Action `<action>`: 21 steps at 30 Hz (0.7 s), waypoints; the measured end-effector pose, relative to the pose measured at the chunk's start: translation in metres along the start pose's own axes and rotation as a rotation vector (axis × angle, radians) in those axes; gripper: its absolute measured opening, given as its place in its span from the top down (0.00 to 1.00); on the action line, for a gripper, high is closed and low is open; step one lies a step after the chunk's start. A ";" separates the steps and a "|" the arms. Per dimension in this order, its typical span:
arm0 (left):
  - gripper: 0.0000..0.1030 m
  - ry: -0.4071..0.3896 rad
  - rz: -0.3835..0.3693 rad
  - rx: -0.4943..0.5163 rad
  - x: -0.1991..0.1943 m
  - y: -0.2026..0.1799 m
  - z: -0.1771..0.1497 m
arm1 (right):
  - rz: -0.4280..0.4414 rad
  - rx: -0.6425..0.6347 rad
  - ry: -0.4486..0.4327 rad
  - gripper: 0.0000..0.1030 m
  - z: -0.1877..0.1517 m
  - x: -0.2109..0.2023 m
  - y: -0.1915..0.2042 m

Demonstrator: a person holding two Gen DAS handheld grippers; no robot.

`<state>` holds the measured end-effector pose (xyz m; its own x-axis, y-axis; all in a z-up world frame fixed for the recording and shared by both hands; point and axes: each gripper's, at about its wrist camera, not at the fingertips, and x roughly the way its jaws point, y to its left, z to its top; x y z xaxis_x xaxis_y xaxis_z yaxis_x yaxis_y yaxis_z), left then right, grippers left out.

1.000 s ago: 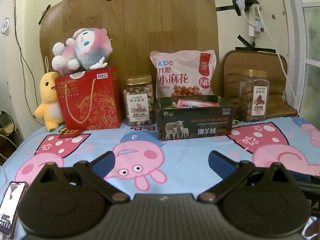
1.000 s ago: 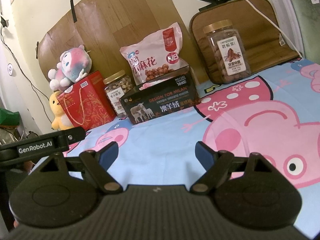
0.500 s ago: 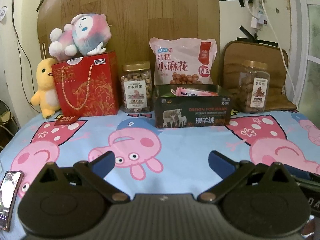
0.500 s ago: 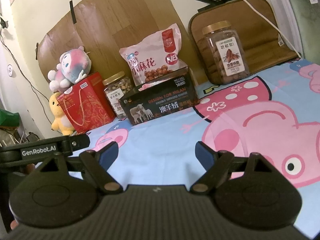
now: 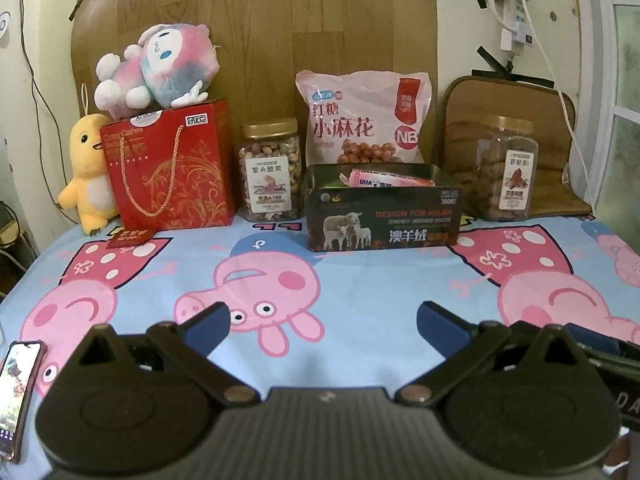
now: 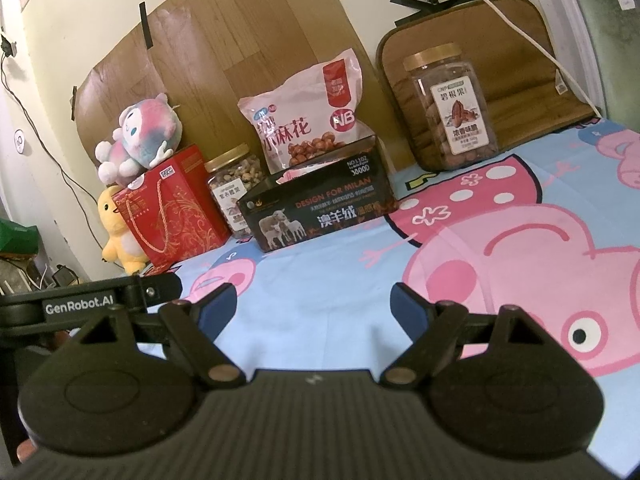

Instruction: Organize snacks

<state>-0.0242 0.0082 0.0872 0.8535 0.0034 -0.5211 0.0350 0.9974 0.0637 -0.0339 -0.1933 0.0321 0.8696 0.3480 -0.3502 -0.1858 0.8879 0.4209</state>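
Right wrist: right claw (image 6: pixel 312 304) wide apart, empty (left claw (image 5: pixel 323 322) likewise).

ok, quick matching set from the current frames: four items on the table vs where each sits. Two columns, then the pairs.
Items:
1. pink-and-blue plush toy
2. pink snack bag
3. yellow duck plush
4. phone

Places:
A. flat on the cloth, near left edge
B. on top of the red gift bag
C. behind the open dark box
D. left of the red gift bag

Pairs: 1-B, 2-C, 3-D, 4-A
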 end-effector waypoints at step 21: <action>0.00 0.010 0.070 0.037 0.004 -0.005 0.000 | 0.002 0.000 0.009 0.17 0.000 0.001 -0.001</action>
<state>-0.0207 0.0035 0.0843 0.8490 0.0744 -0.5231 -0.0057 0.9913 0.1317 -0.0326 -0.1939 0.0306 0.8653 0.3525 -0.3565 -0.1879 0.8873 0.4213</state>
